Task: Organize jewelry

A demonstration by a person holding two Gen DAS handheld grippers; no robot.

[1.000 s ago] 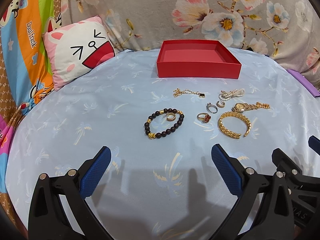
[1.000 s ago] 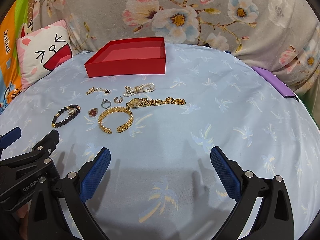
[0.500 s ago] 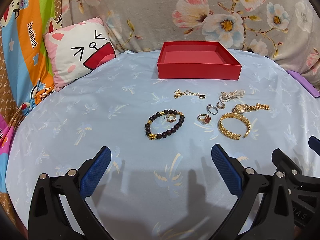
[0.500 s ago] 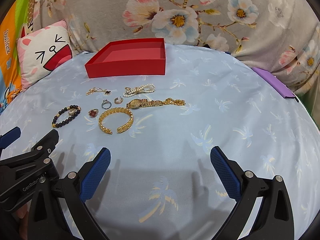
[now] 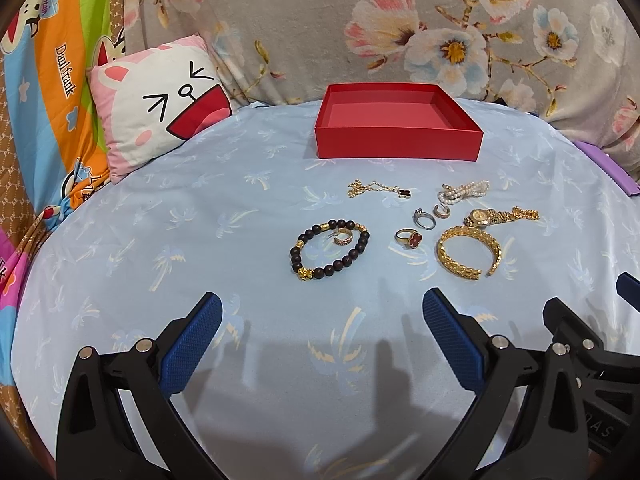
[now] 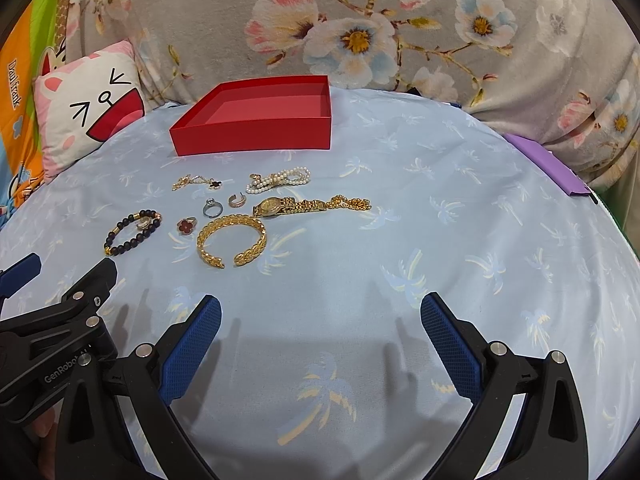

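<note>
An empty red box (image 5: pixel 398 128) (image 6: pixel 256 120) stands at the back of the blue cloth. In front of it lie a dark bead bracelet (image 5: pixel 329 251) (image 6: pixel 132 232) with a small gold hoop inside it, a red-stone ring (image 5: pixel 409 237), a silver ring (image 5: pixel 424 219), a gold cuff bangle (image 5: pixel 469 252) (image 6: pixel 232 240), a gold watch (image 5: pixel 500 216) (image 6: pixel 304 205), a pearl strand (image 5: pixel 464 191) and a thin gold chain (image 5: pixel 378 190). My left gripper (image 5: pixel 320 312) and right gripper (image 6: pixel 320 312) are both open and empty, side by side short of the jewelry.
A cat-face pillow (image 5: pixel 156 104) leans at the back left. A floral blanket (image 5: pixel 400 20) rises behind the box. A purple flat object (image 6: pixel 548 164) lies at the right edge of the cloth.
Both views have shifted very slightly; the jewelry and box lie as before and both grippers stay open.
</note>
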